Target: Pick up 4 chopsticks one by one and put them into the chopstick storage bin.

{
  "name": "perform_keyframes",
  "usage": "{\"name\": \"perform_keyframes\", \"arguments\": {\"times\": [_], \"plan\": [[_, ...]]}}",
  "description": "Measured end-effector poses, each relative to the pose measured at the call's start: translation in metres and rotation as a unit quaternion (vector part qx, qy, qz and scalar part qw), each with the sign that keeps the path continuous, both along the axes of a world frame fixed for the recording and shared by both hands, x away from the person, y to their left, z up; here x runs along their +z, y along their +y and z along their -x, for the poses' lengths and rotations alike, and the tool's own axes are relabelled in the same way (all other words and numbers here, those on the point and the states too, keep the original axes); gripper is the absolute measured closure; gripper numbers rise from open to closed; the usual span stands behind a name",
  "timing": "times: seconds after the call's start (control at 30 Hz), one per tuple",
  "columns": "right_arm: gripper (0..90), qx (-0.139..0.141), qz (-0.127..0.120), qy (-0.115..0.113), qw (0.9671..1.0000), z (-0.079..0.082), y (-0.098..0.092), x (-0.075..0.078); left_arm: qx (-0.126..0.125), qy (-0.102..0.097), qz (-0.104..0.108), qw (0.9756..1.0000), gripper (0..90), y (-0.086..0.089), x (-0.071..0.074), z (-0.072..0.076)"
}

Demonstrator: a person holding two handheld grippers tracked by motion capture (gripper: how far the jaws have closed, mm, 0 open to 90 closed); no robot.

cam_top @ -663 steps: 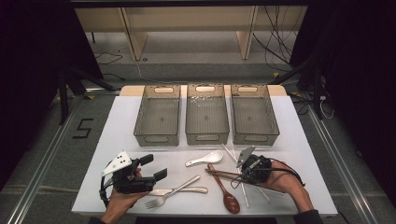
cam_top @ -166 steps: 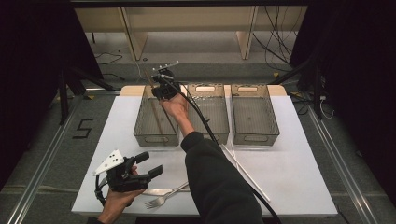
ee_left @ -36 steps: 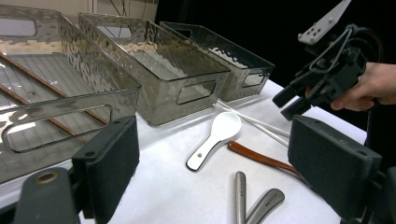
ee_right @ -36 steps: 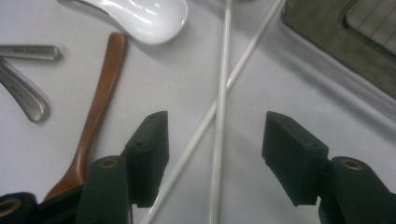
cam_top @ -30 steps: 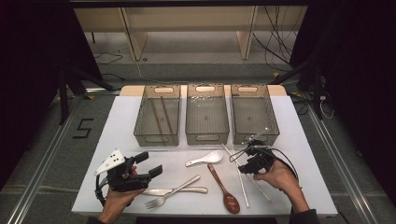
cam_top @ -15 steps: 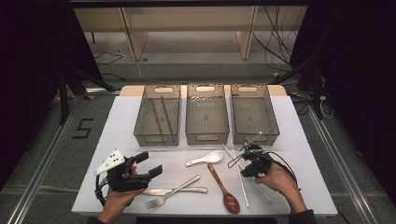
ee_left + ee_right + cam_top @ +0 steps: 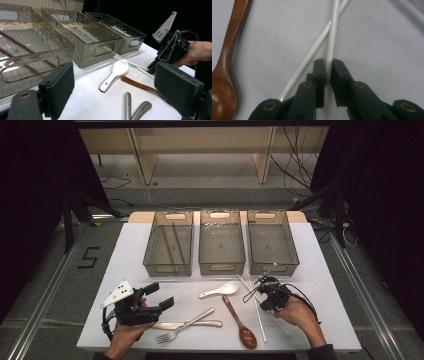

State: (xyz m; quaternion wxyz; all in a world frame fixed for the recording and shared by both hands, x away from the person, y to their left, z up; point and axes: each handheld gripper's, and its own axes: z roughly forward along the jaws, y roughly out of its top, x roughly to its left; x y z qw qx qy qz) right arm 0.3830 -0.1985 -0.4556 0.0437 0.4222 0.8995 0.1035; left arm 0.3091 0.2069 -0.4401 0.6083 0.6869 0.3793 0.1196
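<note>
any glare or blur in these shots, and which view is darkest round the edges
High view: dark surroundings, table evenly lit. Left gripper view: glare on the bins' rippled walls, near jaws soft. Right gripper view: sheen on the white chopsticks, jaws slightly blurred.

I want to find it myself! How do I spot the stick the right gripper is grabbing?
Find the three clear bins; go to the rightmost bin. On the white table before it, two white chopsticks cross. Yours is the white chopstick pinched between the right gripper pads, beside the brown wooden spoon.

Glossy white plastic chopstick [image 7: 331, 42]; polished wooden spoon [image 7: 223, 75]; matt tablecloth [image 7: 387, 45]
</note>
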Motion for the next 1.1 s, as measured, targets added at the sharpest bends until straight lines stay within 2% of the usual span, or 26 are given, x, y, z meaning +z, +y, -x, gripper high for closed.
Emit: {"name": "perform_keyframes", "arguments": {"times": [0.3,0.6,0.87,1.1], "plan": [[84.9,0.003,-0.001,0.002,1.0000,0.000,0.001,0.001,0.001,0.000,0.001,1.0000,16.2,0.000,0.000,0.000],[85.2,0.015,-0.004,-0.018,0.9997,0.005,-0.001,0.015,0.001,0.000,0.000,1.0000,16.1,0.001,0.000,0.000],[85.1,0.037,-0.030,-0.046,0.9978,0.011,0.006,0.032,0.001,0.001,0.000,1.0000,16.2,0.001,0.000,0.000],[85.1,0.054,-0.067,-0.074,0.9935,0.006,0.016,0.044,0.002,0.001,0.001,1.0000,16.2,0.000,0.000,0.000]]}}
